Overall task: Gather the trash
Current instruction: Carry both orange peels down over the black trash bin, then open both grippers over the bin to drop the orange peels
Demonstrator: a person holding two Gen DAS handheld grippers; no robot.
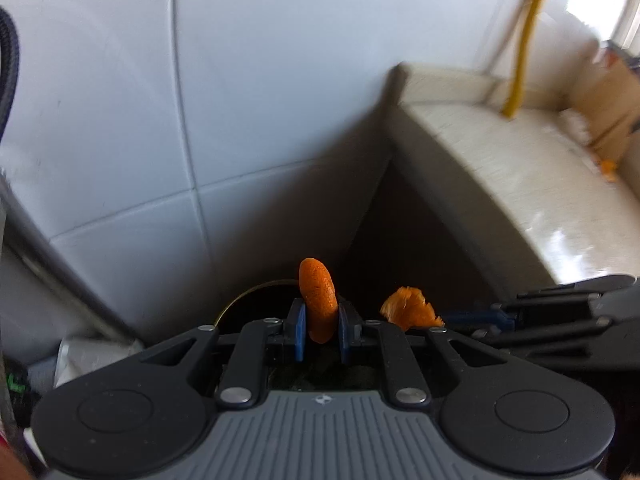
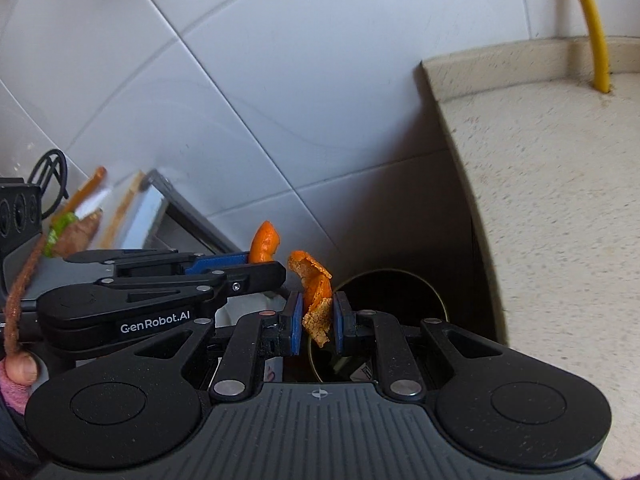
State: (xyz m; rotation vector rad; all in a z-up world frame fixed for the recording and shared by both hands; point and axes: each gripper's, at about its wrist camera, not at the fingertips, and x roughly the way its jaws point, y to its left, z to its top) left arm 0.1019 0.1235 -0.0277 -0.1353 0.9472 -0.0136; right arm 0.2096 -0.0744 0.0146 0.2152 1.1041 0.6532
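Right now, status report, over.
Left gripper shut on smooth orange peel. Right gripper shut on ragged orange peel. Dark bin just ahead; nothing in the way.

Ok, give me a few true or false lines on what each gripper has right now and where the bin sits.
1. The left gripper is clamped on a piece of orange peel. True.
2. The right gripper is empty. False: it pinches a curled, ragged peel between its blue pads.
3. A round dark bin with a thin metal rim lies just beyond the right gripper's fingertips. True.
4. The bin stands on top of the speckled counter. False: it sits lower, in the dark gap beside the counter's end.
5. A yellow hose comes down onto the counter. True.
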